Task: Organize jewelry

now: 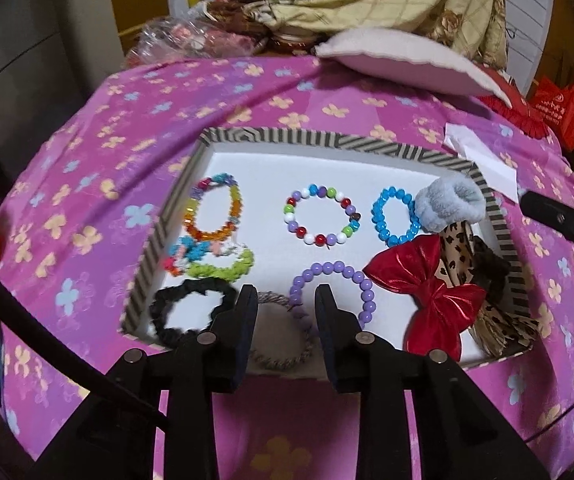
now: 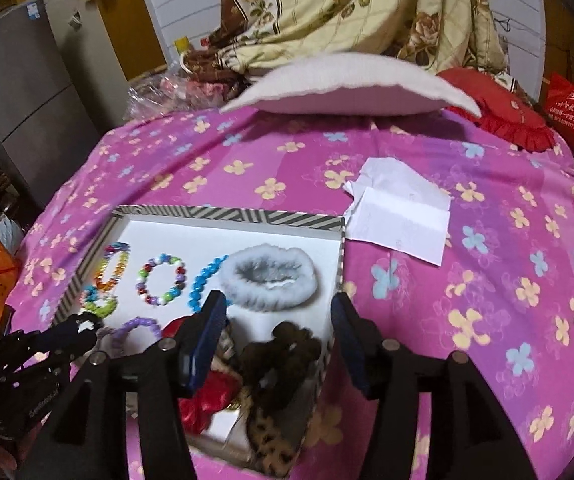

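Note:
A striped-rim box [image 1: 271, 136] with a white floor lies on the pink flowered bedspread. Inside lie a rainbow bracelet [image 1: 213, 210], a mixed-bead bracelet [image 1: 323, 216], a blue bracelet [image 1: 393, 216], a purple bracelet [image 1: 339, 280], a black scrunchie [image 1: 191, 312], a red bow [image 1: 427, 292] and a grey fluffy scrunchie [image 1: 447, 204]. My left gripper [image 1: 285, 292] stands open over the box's near edge, above a beige braided tie [image 1: 283, 344], with no pad touching anything. My right gripper [image 2: 277, 296] is open above the box's right end, over a brown scrunchie [image 2: 283, 352] and a leopard-print piece [image 2: 267, 440].
A white folded paper [image 2: 399, 216] lies on the bedspread right of the box. A pale pillow [image 2: 347, 84], a red cushion [image 2: 503, 116] and a floral quilt [image 2: 327, 8] are at the far edge. A grey fridge [image 2: 19, 120] stands at the left.

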`<state>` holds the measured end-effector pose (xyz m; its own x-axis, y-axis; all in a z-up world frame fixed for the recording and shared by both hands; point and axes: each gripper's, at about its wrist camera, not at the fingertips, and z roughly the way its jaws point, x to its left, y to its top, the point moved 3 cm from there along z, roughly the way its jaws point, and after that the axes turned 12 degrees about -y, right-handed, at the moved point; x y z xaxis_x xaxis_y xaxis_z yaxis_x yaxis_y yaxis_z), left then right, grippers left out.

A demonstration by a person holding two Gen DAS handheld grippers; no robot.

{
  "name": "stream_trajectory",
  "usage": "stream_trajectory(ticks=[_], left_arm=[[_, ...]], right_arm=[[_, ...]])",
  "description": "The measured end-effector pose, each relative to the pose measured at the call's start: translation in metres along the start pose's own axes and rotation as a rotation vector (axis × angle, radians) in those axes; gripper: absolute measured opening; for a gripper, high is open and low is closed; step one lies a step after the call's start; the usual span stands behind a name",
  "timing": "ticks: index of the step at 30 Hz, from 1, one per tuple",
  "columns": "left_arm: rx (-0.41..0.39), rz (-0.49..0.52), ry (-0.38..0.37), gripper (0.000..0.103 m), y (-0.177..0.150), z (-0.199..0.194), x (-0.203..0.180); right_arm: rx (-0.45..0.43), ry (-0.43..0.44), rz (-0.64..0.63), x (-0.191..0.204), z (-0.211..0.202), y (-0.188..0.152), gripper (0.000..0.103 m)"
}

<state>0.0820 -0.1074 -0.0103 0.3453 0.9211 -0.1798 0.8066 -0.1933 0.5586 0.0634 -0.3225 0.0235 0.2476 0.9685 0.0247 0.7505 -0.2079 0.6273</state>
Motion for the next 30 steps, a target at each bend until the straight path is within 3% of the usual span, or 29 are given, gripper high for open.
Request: stream_trajectory(ticks=[13, 30], left_arm=[[-0.142, 0.014, 0.051, 0.047, -0.027, -0.075, 0.003], [-0.203, 0.016, 0.066, 0.047, -0.066, -0.125, 0.004]], right_arm=[[-0.121, -0.013, -0.036, 0.030, -0.083, -0.057, 0.065], [-0.180, -0.032, -0.022, 0.044, -0.137, -0.110, 0.076]])
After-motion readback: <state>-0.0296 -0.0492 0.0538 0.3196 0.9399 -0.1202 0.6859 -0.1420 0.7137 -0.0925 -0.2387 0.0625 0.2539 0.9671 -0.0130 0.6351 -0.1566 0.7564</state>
